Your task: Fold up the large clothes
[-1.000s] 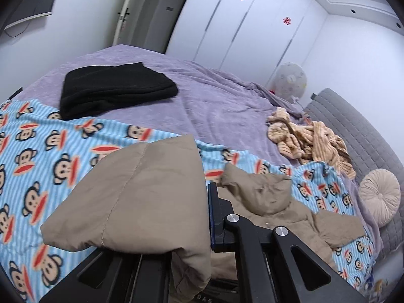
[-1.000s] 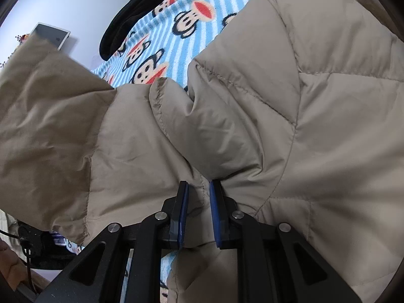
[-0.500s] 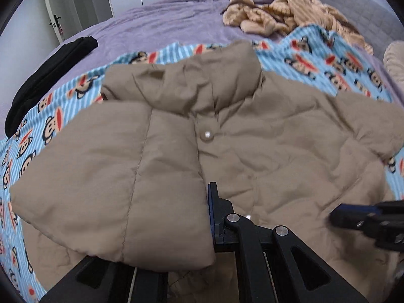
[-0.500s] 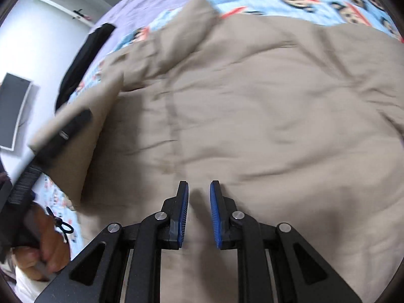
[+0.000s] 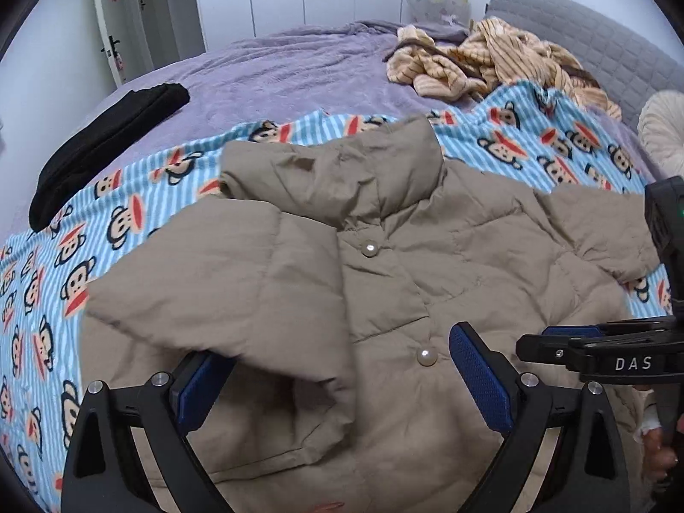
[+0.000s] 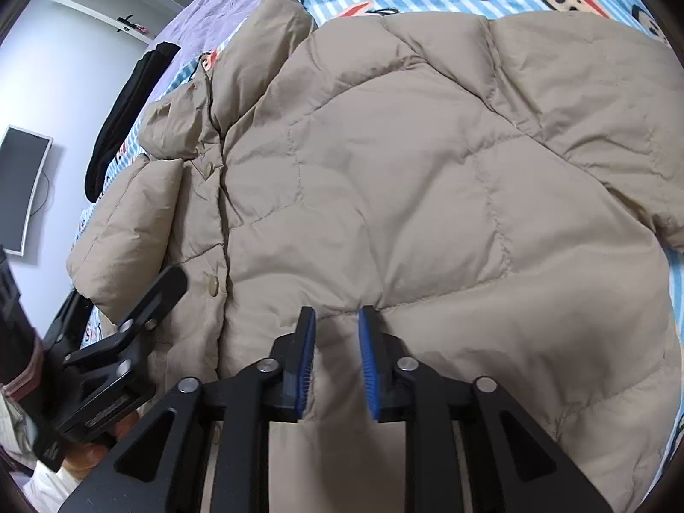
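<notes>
Jacket [image 5: 427, 256] flat on blanket [image 5: 128, 213]; L gripper [image 5: 342, 384] spread wide over sleeve, R gripper [image 6: 337, 359] slightly apart, empty.

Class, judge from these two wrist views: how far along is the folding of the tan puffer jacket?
Done: the tan puffer jacket lies front-up on the monkey-print blanket, one sleeve folded across its chest. In hand: nothing; the left hand-held gripper is wide open above that sleeve, and the right hand-held gripper is slightly open, gripping nothing. Left: the other sleeve, then the body folds.
</notes>
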`<move>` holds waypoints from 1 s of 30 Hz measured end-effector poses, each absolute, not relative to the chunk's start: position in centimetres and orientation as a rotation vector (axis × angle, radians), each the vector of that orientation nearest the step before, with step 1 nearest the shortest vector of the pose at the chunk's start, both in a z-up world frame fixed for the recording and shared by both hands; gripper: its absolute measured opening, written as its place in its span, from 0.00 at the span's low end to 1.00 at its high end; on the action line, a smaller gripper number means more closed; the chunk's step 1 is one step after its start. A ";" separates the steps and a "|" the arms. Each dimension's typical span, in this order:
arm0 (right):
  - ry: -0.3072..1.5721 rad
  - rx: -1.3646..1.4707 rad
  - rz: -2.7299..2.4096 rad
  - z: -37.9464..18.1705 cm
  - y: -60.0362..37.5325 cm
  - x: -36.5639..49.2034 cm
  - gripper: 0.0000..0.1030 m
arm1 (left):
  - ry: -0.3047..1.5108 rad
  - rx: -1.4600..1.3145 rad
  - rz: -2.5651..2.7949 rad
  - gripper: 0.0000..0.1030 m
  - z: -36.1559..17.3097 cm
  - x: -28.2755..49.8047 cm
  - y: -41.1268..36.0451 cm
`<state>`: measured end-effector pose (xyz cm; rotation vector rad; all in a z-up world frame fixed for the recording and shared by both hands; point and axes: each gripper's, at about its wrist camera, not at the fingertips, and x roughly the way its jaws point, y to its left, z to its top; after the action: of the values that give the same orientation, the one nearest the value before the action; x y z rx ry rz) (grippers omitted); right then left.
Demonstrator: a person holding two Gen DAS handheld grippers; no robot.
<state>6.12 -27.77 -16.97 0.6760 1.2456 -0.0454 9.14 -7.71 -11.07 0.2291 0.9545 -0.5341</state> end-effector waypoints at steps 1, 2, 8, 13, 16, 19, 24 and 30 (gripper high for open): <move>1.243 0.646 -0.050 -16.3 -27.3 6.2 0.41 | 0.963 0.192 -0.528 0.95 -10.4 9.6 -6.1; 1.234 0.617 -0.053 -15.7 -26.8 6.4 0.57 | 0.969 0.160 -0.507 0.95 -9.8 10.1 -4.4; 1.091 0.324 0.086 -10.0 -19.3 9.3 0.79 | 1.051 -0.019 -0.282 0.95 -9.9 14.0 6.6; 1.060 0.027 0.193 -9.4 -11.2 11.9 0.79 | 1.254 -0.286 -0.260 0.95 -15.4 15.7 12.0; 1.040 -0.114 0.197 -9.9 -7.9 13.2 0.79 | 1.318 -0.372 -0.271 0.94 -18.4 15.7 11.9; 1.034 -0.215 0.143 -11.1 -6.5 14.7 0.79 | 1.308 -0.319 -0.254 0.89 -19.3 15.1 10.7; 1.030 0.171 -0.024 -10.6 -15.0 14.9 0.51 | 1.301 -0.310 -0.311 0.89 -18.6 15.4 10.3; 1.132 0.693 -0.120 -15.3 -25.4 11.4 0.51 | 1.277 -0.448 -0.387 0.89 -18.1 21.0 12.6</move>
<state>11.37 -25.36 -15.31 0.6925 1.1316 -0.1205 21.03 12.62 -18.11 -0.4479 1.2767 -0.3871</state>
